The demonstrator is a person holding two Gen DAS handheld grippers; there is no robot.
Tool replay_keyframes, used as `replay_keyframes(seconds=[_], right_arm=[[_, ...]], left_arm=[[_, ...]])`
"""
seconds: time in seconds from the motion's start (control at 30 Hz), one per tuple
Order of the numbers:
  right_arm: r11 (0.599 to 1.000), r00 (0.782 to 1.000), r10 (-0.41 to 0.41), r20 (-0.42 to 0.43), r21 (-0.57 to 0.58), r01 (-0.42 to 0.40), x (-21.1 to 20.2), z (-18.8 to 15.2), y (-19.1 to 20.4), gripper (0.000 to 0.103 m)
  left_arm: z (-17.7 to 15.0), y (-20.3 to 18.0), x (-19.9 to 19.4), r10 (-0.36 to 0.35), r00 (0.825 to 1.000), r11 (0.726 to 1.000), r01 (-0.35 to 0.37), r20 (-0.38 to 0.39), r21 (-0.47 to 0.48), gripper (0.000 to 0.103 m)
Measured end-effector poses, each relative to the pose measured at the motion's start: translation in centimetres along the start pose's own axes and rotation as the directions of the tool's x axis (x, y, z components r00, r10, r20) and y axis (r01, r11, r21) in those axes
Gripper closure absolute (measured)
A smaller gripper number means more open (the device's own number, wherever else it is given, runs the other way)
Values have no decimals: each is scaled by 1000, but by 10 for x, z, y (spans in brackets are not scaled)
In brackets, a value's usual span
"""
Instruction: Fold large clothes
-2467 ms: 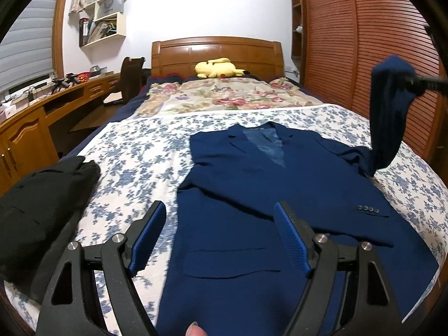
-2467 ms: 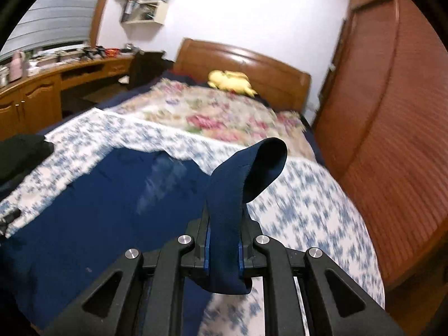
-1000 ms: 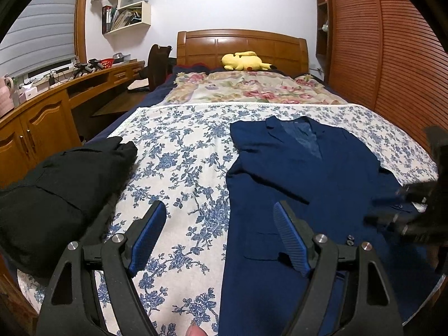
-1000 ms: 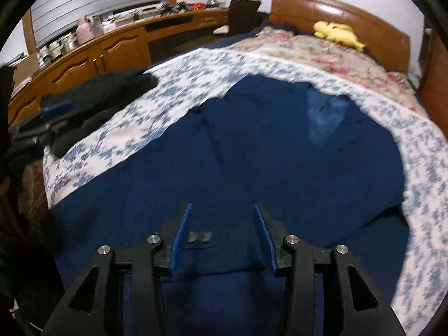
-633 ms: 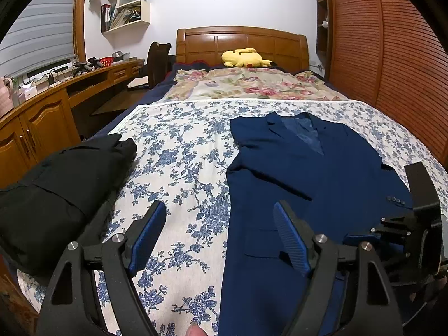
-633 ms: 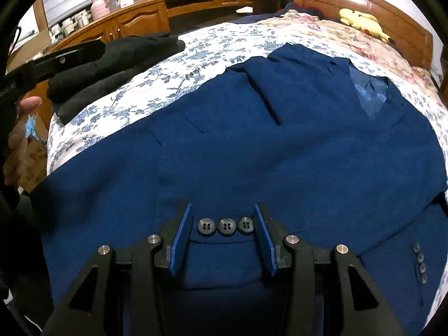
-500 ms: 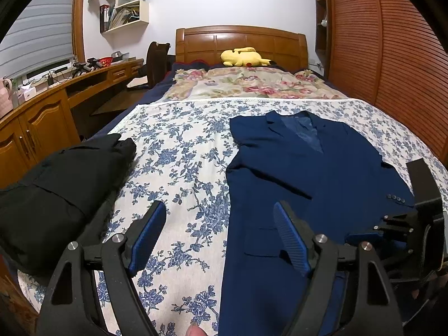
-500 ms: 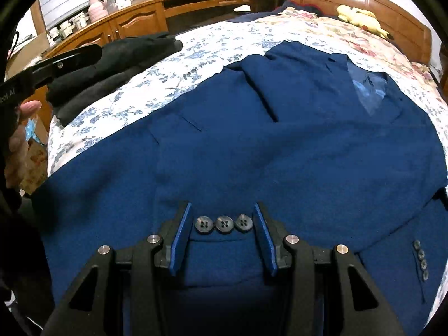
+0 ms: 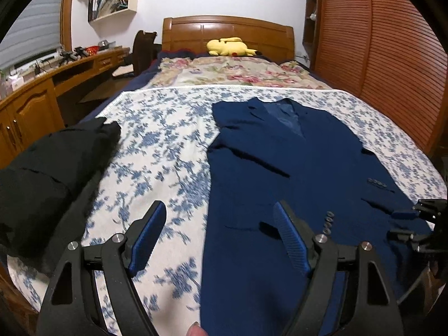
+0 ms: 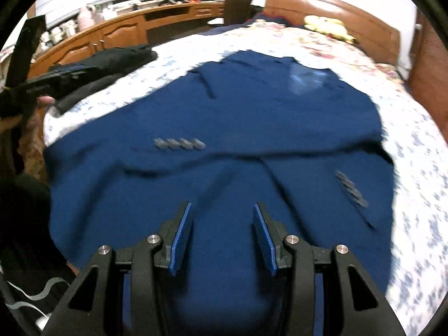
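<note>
Lying flat at frame centre on the bed (image 9: 168, 128), the jacket (image 9: 280, 168) has both sleeves folded in; both the left gripper (image 9: 218, 238) and right gripper (image 10: 222, 238) hover empty (fingers apart). Next, pinching both hem corners evenly should keep the fold square.

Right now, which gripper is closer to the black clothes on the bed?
The left gripper. It hangs over the flowery bedspread just beside the black clothes. The right gripper is over the blue jacket, farther away. Both have open jaws.
</note>
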State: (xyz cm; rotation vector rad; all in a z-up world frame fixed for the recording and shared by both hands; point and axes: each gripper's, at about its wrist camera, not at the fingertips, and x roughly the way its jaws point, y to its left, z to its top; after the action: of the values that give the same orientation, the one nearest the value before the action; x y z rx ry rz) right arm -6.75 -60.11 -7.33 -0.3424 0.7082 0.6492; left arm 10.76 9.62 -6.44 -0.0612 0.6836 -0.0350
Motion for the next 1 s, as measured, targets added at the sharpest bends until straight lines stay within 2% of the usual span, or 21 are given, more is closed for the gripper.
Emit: replay_keyframes(seconds=[0.1,0.2,0.5,0.77,1.0], right_arm=[[998,999,-37,-3,49,38,-10,-19,-21,56],[992,997,-73,-2,101,73,-21,-36,-40,56],[963,984,-168,-57,206,176,-41,-79,-80,52],[948,982,-176,-67,256,187,-60,-95,-82,50],[945,981,-176,-81,264,191,-67,-101,-80,49]], left_arm=[[-1,-3,-11,-11,1000,1000,11,5,3,23],[-6,-5,-21,26,1000,999,-27,17,25,23],[-44,-2,-19,13,997,999,-10,-71,49,23],[-72,8,-17,-16,991,999,20,-132,27,23],[-85,21,-14,1,987,1000,-1,-161,5,24]])
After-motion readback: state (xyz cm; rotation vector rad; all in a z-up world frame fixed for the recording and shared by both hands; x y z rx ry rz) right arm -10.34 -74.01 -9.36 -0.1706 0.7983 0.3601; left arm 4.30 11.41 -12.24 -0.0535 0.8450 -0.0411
